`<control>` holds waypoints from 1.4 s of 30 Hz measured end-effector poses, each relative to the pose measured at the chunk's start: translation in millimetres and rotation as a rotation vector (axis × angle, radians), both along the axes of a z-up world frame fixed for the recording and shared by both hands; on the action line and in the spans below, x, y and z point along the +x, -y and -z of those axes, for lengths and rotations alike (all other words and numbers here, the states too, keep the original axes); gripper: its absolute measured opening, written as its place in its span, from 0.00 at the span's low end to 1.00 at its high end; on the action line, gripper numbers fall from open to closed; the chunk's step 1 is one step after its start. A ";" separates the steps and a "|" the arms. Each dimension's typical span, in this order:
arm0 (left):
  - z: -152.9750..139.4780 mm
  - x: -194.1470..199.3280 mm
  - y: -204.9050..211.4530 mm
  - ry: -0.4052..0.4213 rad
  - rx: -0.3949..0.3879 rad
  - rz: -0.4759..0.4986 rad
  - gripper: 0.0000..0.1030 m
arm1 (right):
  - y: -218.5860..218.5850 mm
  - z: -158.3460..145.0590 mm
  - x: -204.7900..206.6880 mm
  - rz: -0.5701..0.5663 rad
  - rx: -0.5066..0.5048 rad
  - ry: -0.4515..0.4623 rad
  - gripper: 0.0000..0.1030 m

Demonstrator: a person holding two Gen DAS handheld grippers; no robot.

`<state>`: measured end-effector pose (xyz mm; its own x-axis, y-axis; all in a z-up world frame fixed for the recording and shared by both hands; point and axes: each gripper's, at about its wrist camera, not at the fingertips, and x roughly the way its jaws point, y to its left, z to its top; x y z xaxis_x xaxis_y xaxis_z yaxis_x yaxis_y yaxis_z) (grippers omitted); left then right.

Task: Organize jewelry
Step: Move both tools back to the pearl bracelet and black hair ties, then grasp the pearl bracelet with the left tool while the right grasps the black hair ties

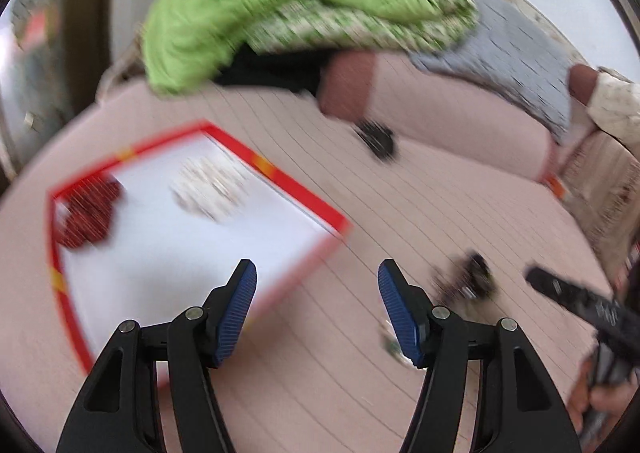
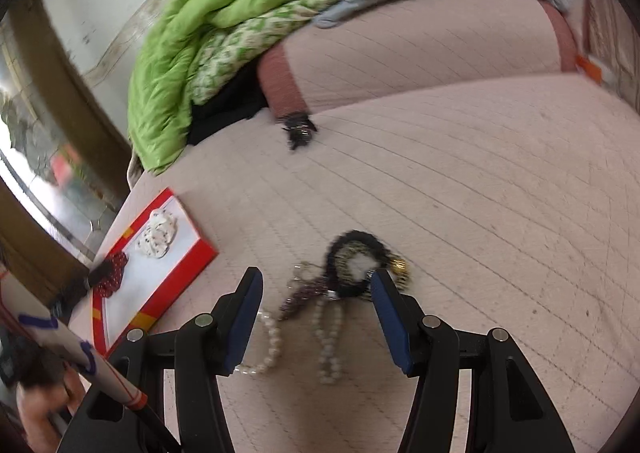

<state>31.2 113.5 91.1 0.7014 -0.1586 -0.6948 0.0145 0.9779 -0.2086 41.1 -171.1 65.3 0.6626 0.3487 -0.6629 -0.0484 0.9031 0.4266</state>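
the red tray (image 2: 202,251) is the landmark here. it lies flat on the pink quilted bed (image 2: 460,213), probably so that sorted pieces stay apart on its white floor. on that floor a white piece (image 2: 157,237) and a dark red piece (image 2: 114,273) sit beside each other, not touching as far as the blur allows.

the jewelry pile (image 2: 340,281) lies on the bed to the right of the tray, well apart from it: a black fuzzy ring, a gold bit, a purple strand and pearl strands, tangled together. the right gripper (image 2: 316,317) hangs just over this pile with its jaws spread wide and nothing between them, which looks like a line-up for a pick. the left gripper (image 1: 316,301) is also spread and empty, low over the bed just off the tray's near corner, perhaps waiting to steady the tray or take a piece.

a black item (image 2: 298,127) rests far beyond the tray, at the foot of the pink bolster.

the right view alone shows the pile clearly, strand by strand. the left view gives it only as a dark smear (image 1: 464,281), but it shows the tray (image 1: 280,177) from closer, and the other gripper's black arm at its right edge. the left view is blurred throughout, so finer detail on the tray cannot be told.
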 end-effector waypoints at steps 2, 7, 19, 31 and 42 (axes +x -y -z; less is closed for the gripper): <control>14.0 2.2 21.0 -0.053 -0.036 0.069 0.60 | 8.0 0.7 -0.9 0.017 0.014 -0.006 0.59; 38.4 12.7 59.2 -0.100 0.066 0.129 0.50 | 19.3 -0.6 -6.1 0.020 0.007 0.001 0.59; 72.9 37.8 91.1 -0.171 0.214 0.178 0.31 | 28.6 14.8 11.9 0.043 -0.020 -0.041 0.52; 71.7 36.7 108.6 -0.112 0.307 0.203 0.10 | 5.1 45.0 50.2 -0.006 -0.115 -0.123 0.30; 30.7 23.7 106.4 0.071 0.339 0.144 0.09 | 0.9 41.9 56.3 -0.005 -0.212 -0.099 0.10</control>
<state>54.9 7.1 60.5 0.7368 -0.0283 -0.6755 0.1596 0.9781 0.1332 97.4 -171.9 23.5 0.5891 0.1980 -0.7834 -0.0209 0.9729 0.2302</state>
